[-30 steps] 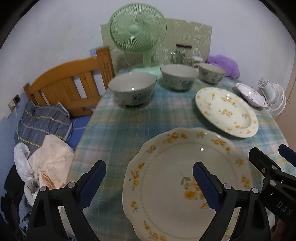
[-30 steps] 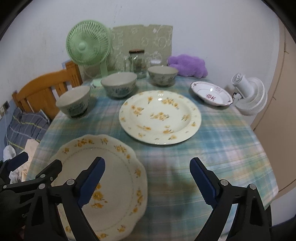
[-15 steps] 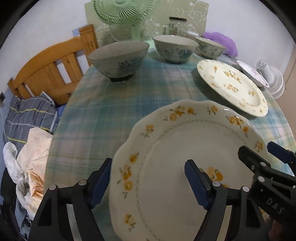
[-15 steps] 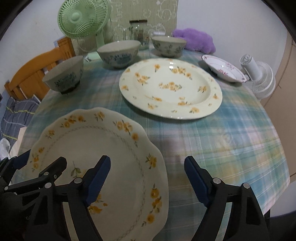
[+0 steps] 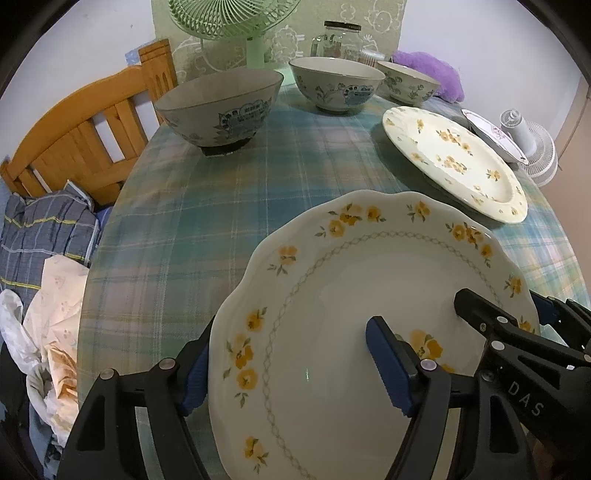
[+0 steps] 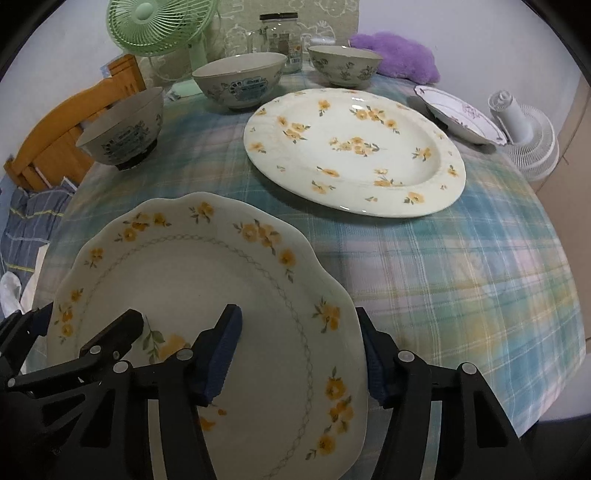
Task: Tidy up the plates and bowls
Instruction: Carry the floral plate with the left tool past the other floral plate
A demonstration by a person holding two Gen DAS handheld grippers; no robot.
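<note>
A scalloped plate with yellow flowers (image 5: pixel 351 280) (image 6: pixel 207 280) lies at the near edge of the plaid-covered table (image 5: pixel 207 206). My left gripper (image 5: pixel 291 362) is open and straddles the plate's left rim, one finger above and one below. My right gripper (image 6: pixel 299 354) is open and straddles its right rim the same way. A large oval flowered plate (image 6: pixel 354 151) (image 5: pixel 454 162) lies behind it. A small pink-patterned plate (image 6: pixel 458 114) sits at the far right. Three patterned bowls (image 6: pixel 122 133) (image 6: pixel 240 79) (image 6: pixel 343 64) stand in a row at the back.
A green fan (image 6: pixel 159 26), a glass jar (image 6: pixel 279 35) and a purple plush (image 6: pixel 395 55) stand at the table's back. A white fan (image 6: pixel 524 140) is off the right edge. A wooden chair (image 5: pixel 85 133) and piled clothes (image 5: pixel 44 258) are on the left.
Both grippers have moved forward and down onto the scalloped plate. Their fingers now straddle its left and right rims, and the jaws have narrowed somewhat.
</note>
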